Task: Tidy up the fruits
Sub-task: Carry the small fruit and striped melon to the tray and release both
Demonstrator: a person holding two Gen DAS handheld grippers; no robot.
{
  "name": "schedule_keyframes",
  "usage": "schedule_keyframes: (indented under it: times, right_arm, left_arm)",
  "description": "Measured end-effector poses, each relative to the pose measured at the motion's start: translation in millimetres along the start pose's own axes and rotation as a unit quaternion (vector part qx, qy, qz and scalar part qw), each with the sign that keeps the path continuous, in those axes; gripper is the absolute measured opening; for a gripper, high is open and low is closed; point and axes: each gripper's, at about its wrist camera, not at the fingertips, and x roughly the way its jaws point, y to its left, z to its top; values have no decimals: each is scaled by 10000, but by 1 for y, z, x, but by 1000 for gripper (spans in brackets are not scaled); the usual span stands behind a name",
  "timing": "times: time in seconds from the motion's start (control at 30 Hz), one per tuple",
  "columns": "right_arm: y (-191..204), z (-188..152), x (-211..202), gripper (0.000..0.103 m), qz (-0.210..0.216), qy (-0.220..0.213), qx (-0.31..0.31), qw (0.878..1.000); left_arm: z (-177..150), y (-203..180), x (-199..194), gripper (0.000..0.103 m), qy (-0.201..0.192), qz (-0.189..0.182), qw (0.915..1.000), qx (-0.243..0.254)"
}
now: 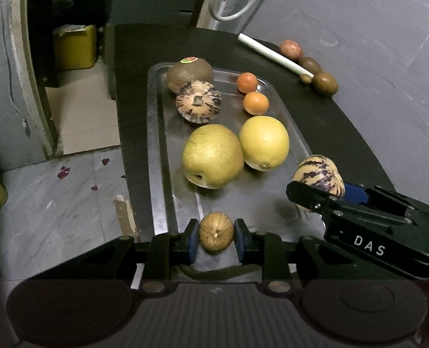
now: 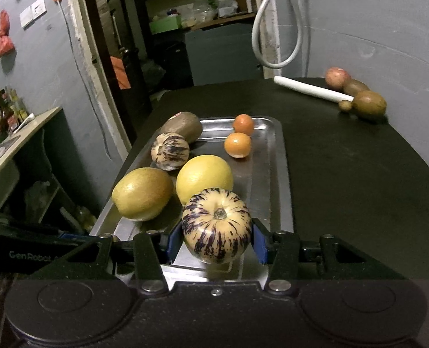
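Observation:
My left gripper [image 1: 216,239] is shut on a small tan nut-like fruit [image 1: 216,235], held over the near end of the steel tray [image 1: 156,150]. My right gripper [image 2: 216,239] is shut on a cream fruit with purple stripes [image 2: 216,225], over the tray's [image 2: 275,174] near right part; the left wrist view shows that striped fruit [image 1: 318,175] in the right gripper [image 1: 324,197]. On the tray lie a yellow pear [image 1: 213,156], a lemon [image 1: 264,142], two small oranges [image 1: 255,103], another striped fruit [image 1: 198,101] and a brown fruit with a sticker [image 1: 189,72].
The tray rests on a dark table [image 2: 344,174]. At the table's far right corner sit a reddish fruit [image 2: 337,77], brown kiwi-like fruits [image 2: 369,105] and a white stick [image 2: 312,89]. A white cable [image 2: 268,29] hangs behind. The table's left edge drops to the floor [image 1: 55,217].

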Motion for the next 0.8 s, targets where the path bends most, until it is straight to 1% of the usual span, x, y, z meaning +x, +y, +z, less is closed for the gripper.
schedule_keyframes:
  times: [0.17, 0.37, 0.67, 0.8]
  right_arm:
    - [3, 1, 9, 51, -1, 146, -72, 9999]
    - [7, -3, 16, 51, -86, 235, -60, 9997]
    - [11, -5, 16, 51, -179, 211, -99, 9996]
    - [12, -5, 16, 52, -216, 221, -75, 9995]
  left_arm:
    - [-2, 2, 2, 28, -66, 40, 10000, -40]
    - [-1, 4, 5, 28, -54, 75, 9999, -44]
    - [-2, 4, 5, 29, -62, 57, 10000, 22]
    - [-3, 6, 4, 37, -45, 38, 10000, 22]
